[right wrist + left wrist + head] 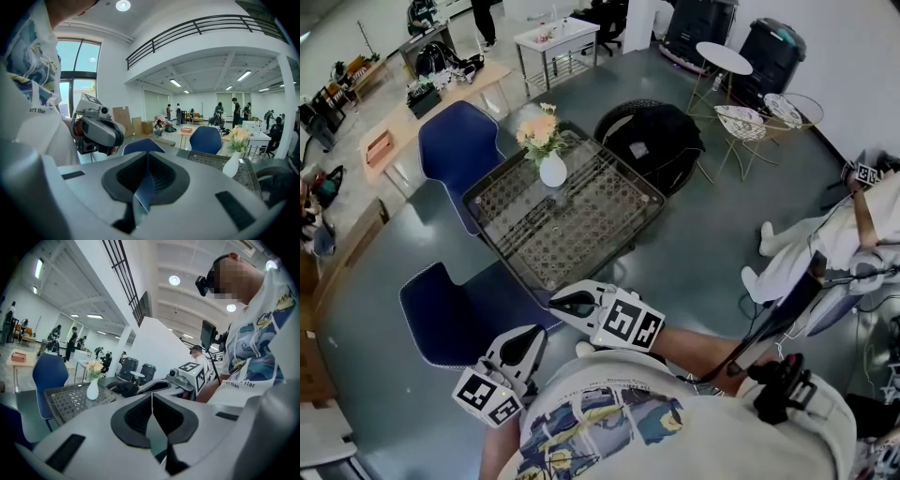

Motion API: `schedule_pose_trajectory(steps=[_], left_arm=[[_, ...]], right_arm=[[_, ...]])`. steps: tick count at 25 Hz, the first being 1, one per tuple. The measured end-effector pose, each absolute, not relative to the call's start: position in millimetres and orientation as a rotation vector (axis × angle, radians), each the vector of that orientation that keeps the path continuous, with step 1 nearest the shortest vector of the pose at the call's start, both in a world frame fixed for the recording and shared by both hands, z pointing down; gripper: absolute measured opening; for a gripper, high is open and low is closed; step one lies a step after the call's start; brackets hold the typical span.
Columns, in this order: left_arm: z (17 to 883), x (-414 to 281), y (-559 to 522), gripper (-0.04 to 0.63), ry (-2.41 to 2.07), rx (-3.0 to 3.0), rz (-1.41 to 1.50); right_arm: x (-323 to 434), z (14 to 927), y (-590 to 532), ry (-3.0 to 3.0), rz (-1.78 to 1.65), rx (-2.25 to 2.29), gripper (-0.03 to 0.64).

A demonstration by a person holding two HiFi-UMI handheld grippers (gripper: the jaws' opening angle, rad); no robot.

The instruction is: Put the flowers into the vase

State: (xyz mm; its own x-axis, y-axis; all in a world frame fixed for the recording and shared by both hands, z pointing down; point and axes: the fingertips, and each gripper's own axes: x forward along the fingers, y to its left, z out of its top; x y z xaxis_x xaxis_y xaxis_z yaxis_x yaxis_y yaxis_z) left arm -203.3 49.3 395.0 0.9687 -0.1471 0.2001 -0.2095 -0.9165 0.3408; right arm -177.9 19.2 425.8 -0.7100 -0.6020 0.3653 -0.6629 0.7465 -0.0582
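Item: flowers (pixel 538 129), pale yellow and peach, standing in the white vase (pixel 552 171) on the far part of the glass-topped desk (pixel 581 230), upper centre of the head view; the task looks complete. Left claw (pixel 528 341) and right claw (pixel 565 302) sit at lower centre, close to the person's body and well apart from the vase, each with jaws pressed together and nothing between them. Risk, as judged: a fresh reach toward the narrow-based vase could tip it on the hard glass and spill the stems, and the blue chair (pixel 455 314) before the desk could snag that reach.
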Motion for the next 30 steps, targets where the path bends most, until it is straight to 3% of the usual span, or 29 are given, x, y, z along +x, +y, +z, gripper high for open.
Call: schedule_pose_trajectory(steps=[30], left_arm=[[399.3, -182.2, 36.2, 0.011, -0.204, 2.747, 0.249]], right_arm=[[-153.7, 430.8, 6.1, -2.595, 0.270, 1.027, 0.011]])
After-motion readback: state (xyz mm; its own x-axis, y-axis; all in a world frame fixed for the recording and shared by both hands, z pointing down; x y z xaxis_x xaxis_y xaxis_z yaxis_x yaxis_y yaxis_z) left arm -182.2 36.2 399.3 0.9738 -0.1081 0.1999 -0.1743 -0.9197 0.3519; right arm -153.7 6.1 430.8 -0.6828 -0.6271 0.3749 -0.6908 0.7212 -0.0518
